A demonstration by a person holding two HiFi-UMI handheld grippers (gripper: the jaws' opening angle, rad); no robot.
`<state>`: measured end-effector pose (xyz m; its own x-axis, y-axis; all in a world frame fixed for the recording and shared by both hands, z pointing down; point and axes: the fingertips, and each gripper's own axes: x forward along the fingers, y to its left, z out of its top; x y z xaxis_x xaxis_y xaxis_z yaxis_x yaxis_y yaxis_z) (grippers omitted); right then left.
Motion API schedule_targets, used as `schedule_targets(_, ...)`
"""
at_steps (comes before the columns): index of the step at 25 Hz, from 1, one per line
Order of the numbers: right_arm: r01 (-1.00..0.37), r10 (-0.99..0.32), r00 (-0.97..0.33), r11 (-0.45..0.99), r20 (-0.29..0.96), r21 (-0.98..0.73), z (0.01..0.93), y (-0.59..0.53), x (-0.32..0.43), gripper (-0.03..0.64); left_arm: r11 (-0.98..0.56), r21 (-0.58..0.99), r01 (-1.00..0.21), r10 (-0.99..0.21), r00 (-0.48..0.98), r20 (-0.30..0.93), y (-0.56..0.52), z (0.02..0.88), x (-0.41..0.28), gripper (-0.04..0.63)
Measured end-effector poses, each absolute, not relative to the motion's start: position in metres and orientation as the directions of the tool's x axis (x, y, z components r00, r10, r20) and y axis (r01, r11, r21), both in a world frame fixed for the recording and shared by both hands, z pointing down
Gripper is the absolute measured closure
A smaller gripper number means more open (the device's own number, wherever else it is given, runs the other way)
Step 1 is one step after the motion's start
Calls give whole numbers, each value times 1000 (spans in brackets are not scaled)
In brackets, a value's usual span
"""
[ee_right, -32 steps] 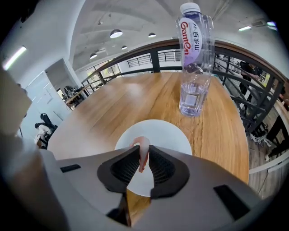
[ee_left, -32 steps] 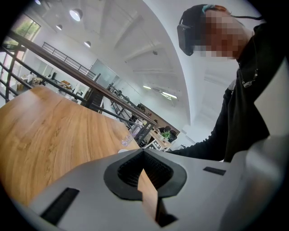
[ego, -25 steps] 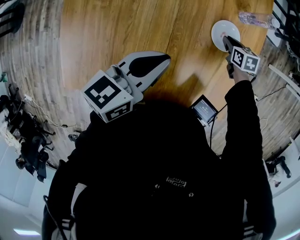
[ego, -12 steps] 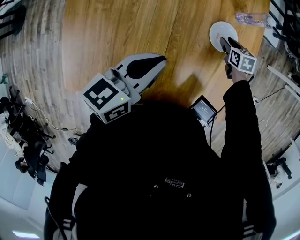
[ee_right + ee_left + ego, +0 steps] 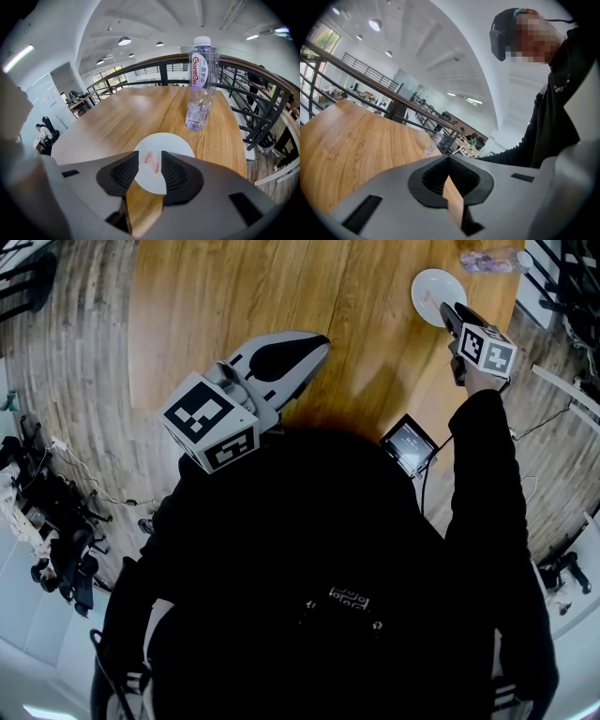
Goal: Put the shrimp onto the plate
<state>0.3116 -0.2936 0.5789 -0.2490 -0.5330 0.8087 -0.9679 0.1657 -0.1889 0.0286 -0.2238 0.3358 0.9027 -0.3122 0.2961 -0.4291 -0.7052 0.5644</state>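
Note:
A white plate (image 5: 165, 151) lies on the wooden table (image 5: 140, 112), and the small pink shrimp (image 5: 152, 162) rests on it. My right gripper (image 5: 150, 157) hovers just above the plate's near side. Its jaws have just been opening and stand wide, with nothing gripped between the pads; the shrimp shows through the gap. In the head view the plate (image 5: 431, 292) sits at the far right, with the right gripper (image 5: 448, 313) at its near edge. My left gripper (image 5: 322, 341) hangs over the bare middle of the table, its tips (image 5: 449, 158) touching and holding nothing.
A clear water bottle (image 5: 201, 84) stands just beyond the plate, near the table's far right edge by a railing (image 5: 262, 93). A small dark device with a screen (image 5: 408, 444) lies at the table's near edge, with a cable (image 5: 424, 498) running off it.
The right gripper has lifted off the plate and more of the plate now shows beyond it. The left gripper has risen slightly.

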Motion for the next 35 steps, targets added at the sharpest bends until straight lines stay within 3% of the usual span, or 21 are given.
schedule_targets(3, -960, -548, -281, 178, 788, -218, 569, -283, 311, 471, -721, 550, -422, -306, 906, 294, -214, 332, 29, 592)
schedule_targets(8, -939, -595, -341, 181, 728, -291, 535, -250, 312, 594, -757, 517, -400, -285, 914, 290, -193, 328, 37, 592)
schedule_targets(15, -920, -631, -381, 182, 676, -348, 504, -204, 297, 597, -785, 492, -378, -261, 921, 291, -176, 325, 40, 592)
schedule_targets(22, -854, -769, -487, 323, 413, -407, 393, -165, 257, 598, -842, 436, -319, -230, 942, 244, -157, 313, 63, 592)
schedule_targets(27, -829, -806, -529, 425, 266, -364, 325, -212, 202, 598, -875, 381, -297, -242, 952, 186, -228, 299, 47, 592)
schedule_targets(30, -822, -812, -539, 450, 222, -349, 295, -221, 186, 600, -884, 369, -289, -241, 955, 170, -248, 291, 43, 592)
schedule_targets(35, -842, -823, -524, 463, 218, -275, 292, -135, 206, 600, -905, 338, -258, -207, 962, 180, -167, 292, 70, 592)
